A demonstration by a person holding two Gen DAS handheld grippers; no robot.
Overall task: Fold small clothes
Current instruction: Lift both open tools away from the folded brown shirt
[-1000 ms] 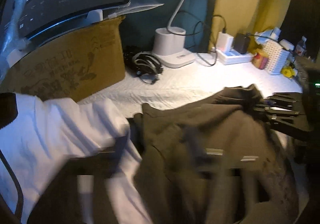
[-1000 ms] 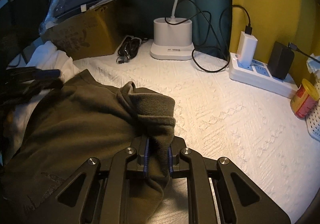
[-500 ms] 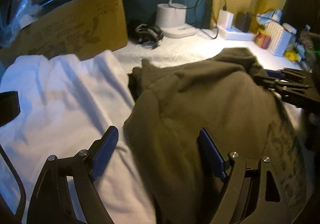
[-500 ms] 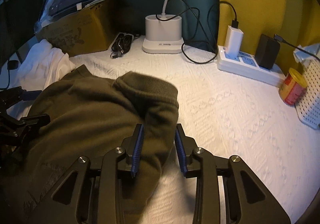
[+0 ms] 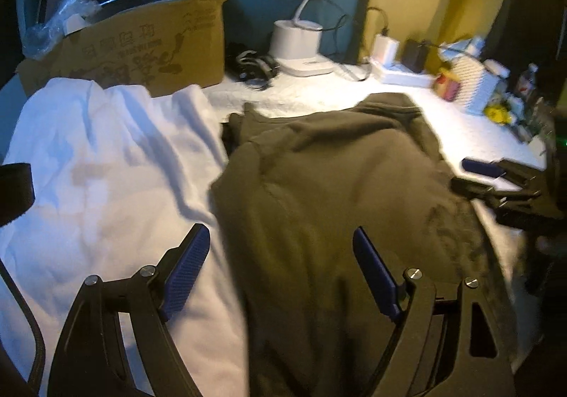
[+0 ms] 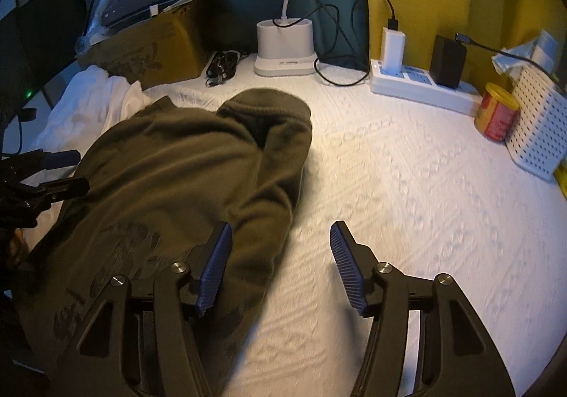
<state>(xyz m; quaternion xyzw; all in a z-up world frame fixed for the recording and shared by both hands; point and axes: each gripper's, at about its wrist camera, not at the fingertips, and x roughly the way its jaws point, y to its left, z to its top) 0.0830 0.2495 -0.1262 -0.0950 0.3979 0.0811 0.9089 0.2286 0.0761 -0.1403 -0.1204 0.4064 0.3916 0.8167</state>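
Right tongs [image 6: 280, 264] released the olive sweatshirt's [image 6: 184, 163] sleeve; left tongs [image 5: 280, 276] spread too.

The surface [image 6: 407, 191] wears a white textured cover. An olive garment [image 6: 184, 177] lies spread on its left part, one ribbed cuff [image 6: 269, 106] folded back on top, with a white garment [image 5: 106, 163] just beside it, partly under its edge. Along the back stand a cardboard box [image 5: 141, 49], a bundle of black cable [image 6: 223, 65], a white lamp base [image 6: 285, 46] and a white power strip [image 6: 421, 87] carrying two chargers. Further right sit a yellow-and-red can [image 6: 496, 111] and a white perforated basket [image 6: 538, 127], seemingly touching.
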